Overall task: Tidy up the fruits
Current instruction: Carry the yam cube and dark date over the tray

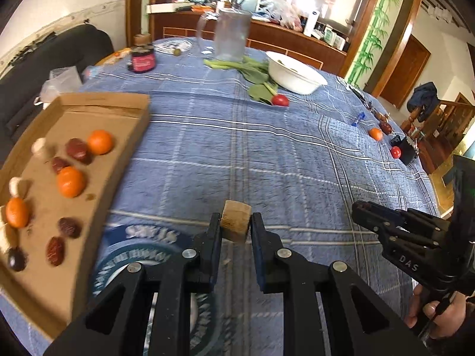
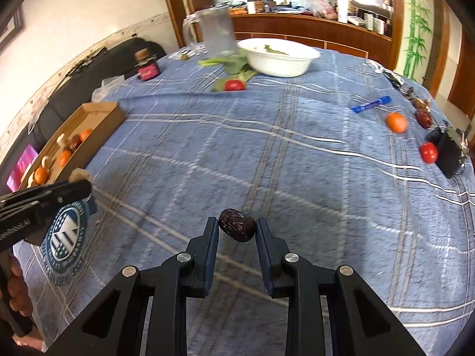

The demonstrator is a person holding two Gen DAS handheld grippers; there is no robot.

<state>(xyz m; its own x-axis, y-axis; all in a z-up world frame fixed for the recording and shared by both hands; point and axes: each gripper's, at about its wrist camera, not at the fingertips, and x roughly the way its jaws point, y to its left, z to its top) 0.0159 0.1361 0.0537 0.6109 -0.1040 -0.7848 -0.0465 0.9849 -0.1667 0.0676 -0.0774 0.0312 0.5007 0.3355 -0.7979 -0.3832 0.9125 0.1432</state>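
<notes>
My left gripper [image 1: 236,222] is shut on a pale tan chunk [image 1: 236,221] and holds it above the blue checked tablecloth, just right of the cardboard tray [image 1: 124,160]. The tray holds oranges [image 1: 100,141], dark red dates [image 1: 77,149] and pale chunks [image 1: 38,146]. My right gripper [image 2: 237,228] is shut on a dark date [image 2: 237,228] above the cloth. It also shows in the left wrist view [image 1: 360,209] at the right. At the table's right edge lie an orange [image 2: 396,122], a red tomato [image 2: 428,152] and dates [image 2: 423,117]. Another tomato [image 2: 234,85] lies by the greens.
A white bowl [image 2: 279,62], leafy greens [image 2: 228,63] and a clear jug [image 2: 218,32] stand at the far side. A dark jar [image 2: 147,69] is far left. A blue wrapper [image 2: 371,104] and a black box [image 2: 448,148] lie at the right. A round blue logo [image 2: 65,234] marks the cloth.
</notes>
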